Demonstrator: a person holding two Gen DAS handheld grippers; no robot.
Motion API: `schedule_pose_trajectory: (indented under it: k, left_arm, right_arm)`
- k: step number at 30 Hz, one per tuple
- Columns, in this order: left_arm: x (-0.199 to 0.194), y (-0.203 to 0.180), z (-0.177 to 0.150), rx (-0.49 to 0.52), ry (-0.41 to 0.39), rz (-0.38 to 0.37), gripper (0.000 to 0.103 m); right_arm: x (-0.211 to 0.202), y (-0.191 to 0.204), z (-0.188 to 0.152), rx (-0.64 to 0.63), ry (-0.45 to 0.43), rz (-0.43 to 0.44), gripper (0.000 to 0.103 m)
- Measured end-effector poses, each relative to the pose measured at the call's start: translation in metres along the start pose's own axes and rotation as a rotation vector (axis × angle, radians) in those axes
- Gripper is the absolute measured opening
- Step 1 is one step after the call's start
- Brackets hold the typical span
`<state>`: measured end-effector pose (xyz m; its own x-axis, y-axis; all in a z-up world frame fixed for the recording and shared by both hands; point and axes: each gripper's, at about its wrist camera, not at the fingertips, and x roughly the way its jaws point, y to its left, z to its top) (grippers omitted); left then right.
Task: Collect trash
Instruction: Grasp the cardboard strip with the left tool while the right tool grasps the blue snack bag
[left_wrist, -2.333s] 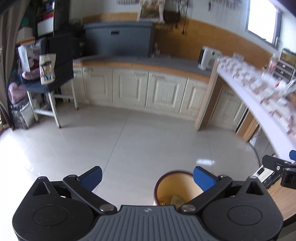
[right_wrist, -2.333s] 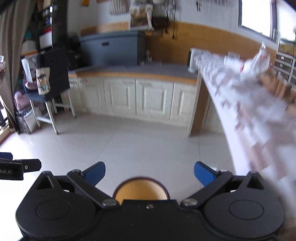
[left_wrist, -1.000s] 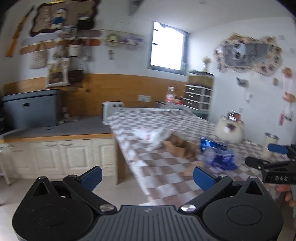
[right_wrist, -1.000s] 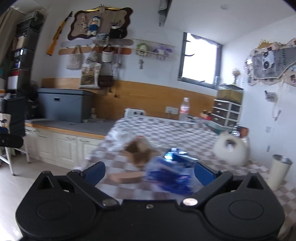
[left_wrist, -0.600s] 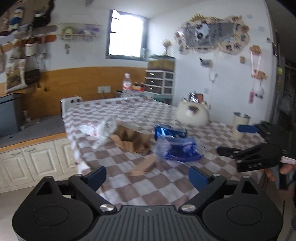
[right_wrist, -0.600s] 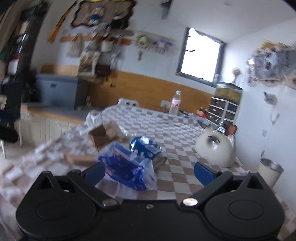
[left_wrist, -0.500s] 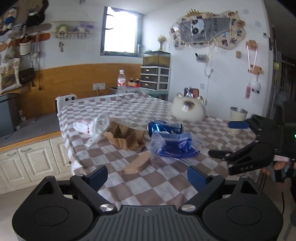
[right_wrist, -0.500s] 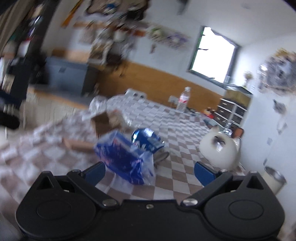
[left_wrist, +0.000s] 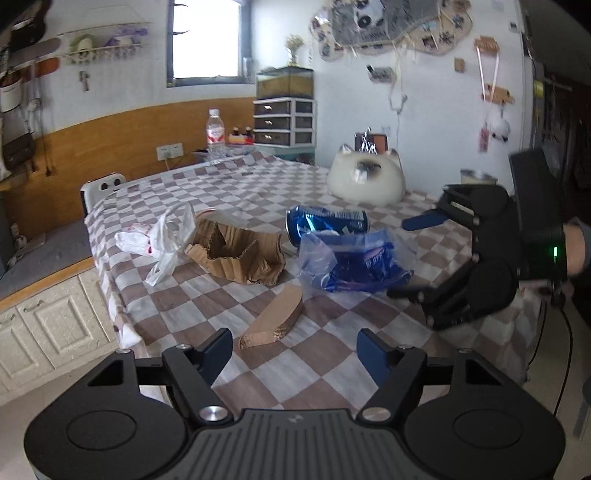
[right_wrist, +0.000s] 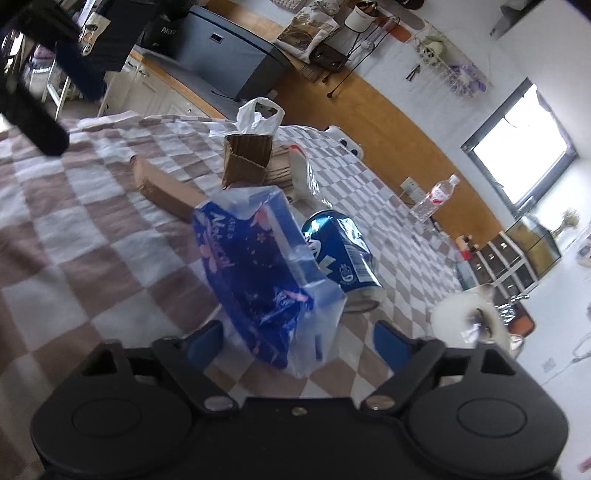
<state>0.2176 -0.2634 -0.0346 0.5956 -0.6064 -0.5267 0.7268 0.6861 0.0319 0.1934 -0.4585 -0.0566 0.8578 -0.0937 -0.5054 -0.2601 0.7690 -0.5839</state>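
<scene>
Trash lies on a brown-and-white checked table (left_wrist: 332, 369): a blue plastic wrapper (left_wrist: 354, 266) (right_wrist: 258, 273), a dented blue can (left_wrist: 325, 225) (right_wrist: 340, 254), torn corrugated cardboard (left_wrist: 236, 251) (right_wrist: 247, 162), a flat cardboard piece (left_wrist: 273, 317) (right_wrist: 162, 188) and a white plastic bag (left_wrist: 162, 236) (right_wrist: 258, 114). My left gripper (left_wrist: 295, 350) is open and empty, just short of the flat cardboard piece. My right gripper (right_wrist: 299, 339) is open, its fingers on either side of the near end of the blue wrapper; it also shows in the left wrist view (left_wrist: 406, 254), right of the wrapper.
A white cat-shaped container (left_wrist: 365, 177) and a metal cup (left_wrist: 476, 181) stand at the table's far right. A water bottle (left_wrist: 216, 136) and small drawers (left_wrist: 284, 122) are at the back. Cabinets (left_wrist: 48, 317) lie left, below the table edge.
Both grippers have swung up from the floor and bin to the table. The right gripper has come in low and close around the blue wrapper. The left has neared the flat cardboard.
</scene>
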Motion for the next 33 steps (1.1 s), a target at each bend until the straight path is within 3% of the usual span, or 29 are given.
schedule_pose_trajectory:
  k: [5,14,18,20,25,33]
  left_arm:
    - [0.026,0.006,0.007,0.067,0.045,-0.017,0.068]
    - [0.077,0.017,0.019,0.074,0.094,-0.037,0.06]
    - [0.093,0.018,0.02,0.058,0.111,-0.036,0.054]
    - [0.095,0.018,0.021,0.041,0.107,-0.026,0.041]
    - [0.089,0.011,0.02,0.028,0.102,-0.001,0.028]
    - [0.061,0.011,0.015,-0.068,0.044,0.054,0.027]
  right_arm:
    - [0.014,-0.013,0.001,0.124,-0.005,0.072,0.058]
    - [0.012,-0.024,-0.004,0.345,-0.039,0.117,0.032]
    - [0.008,-0.025,-0.004,0.404,-0.032,0.117,0.027]
    - [0.005,-0.025,-0.004,0.437,-0.029,0.109,0.025]
    - [-0.002,-0.025,-0.008,0.543,-0.026,0.07,0.022]
    - [-0.018,-0.011,-0.009,0.678,-0.025,0.06,0.019]
